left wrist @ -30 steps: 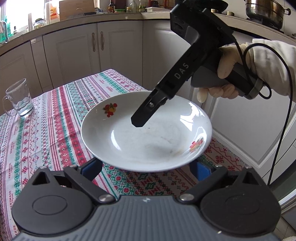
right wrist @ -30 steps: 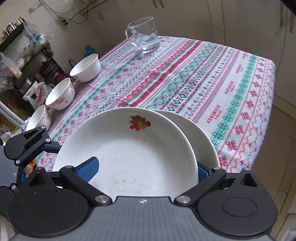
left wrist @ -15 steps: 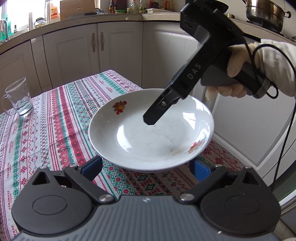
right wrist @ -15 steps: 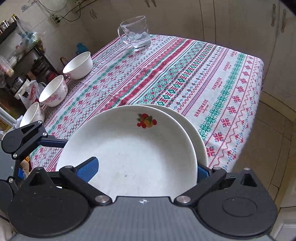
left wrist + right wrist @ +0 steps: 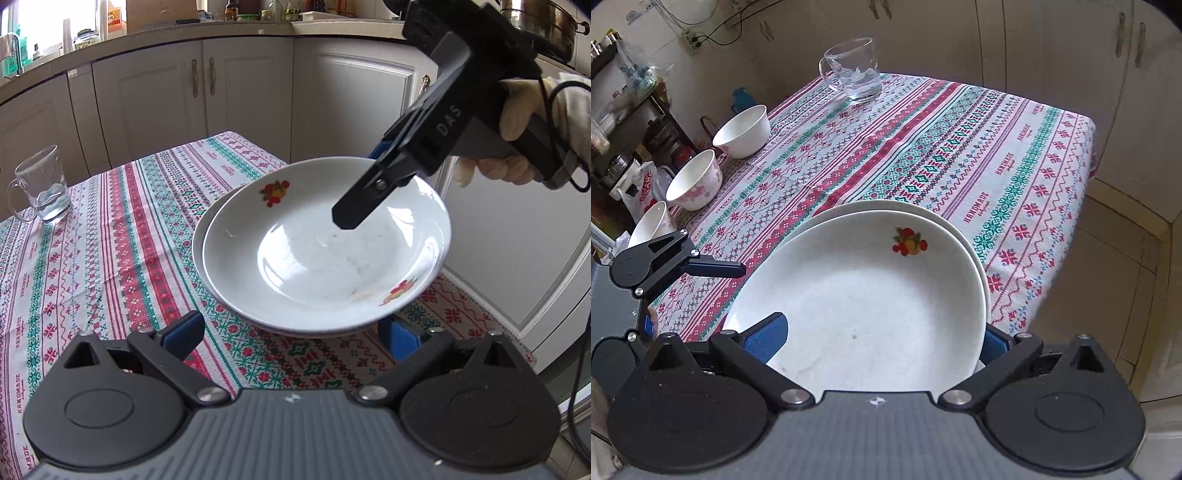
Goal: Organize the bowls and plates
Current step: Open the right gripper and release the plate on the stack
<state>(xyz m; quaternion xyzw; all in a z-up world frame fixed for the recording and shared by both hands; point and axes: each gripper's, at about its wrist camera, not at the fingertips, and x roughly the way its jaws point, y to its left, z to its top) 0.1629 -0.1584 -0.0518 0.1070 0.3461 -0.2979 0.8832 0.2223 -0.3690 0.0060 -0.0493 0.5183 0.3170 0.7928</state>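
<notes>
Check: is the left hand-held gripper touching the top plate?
Apart. The right wrist view shows a strip of tablecloth between the left hand-held gripper and the top plate rim.

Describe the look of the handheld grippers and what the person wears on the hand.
Both grippers are black with blue pads on the jaws and a ribbed grey body. The right gripper bears white "DAS" lettering, a grey handle and a black cable. The hand wears a pale glove and light sleeve.
</notes>
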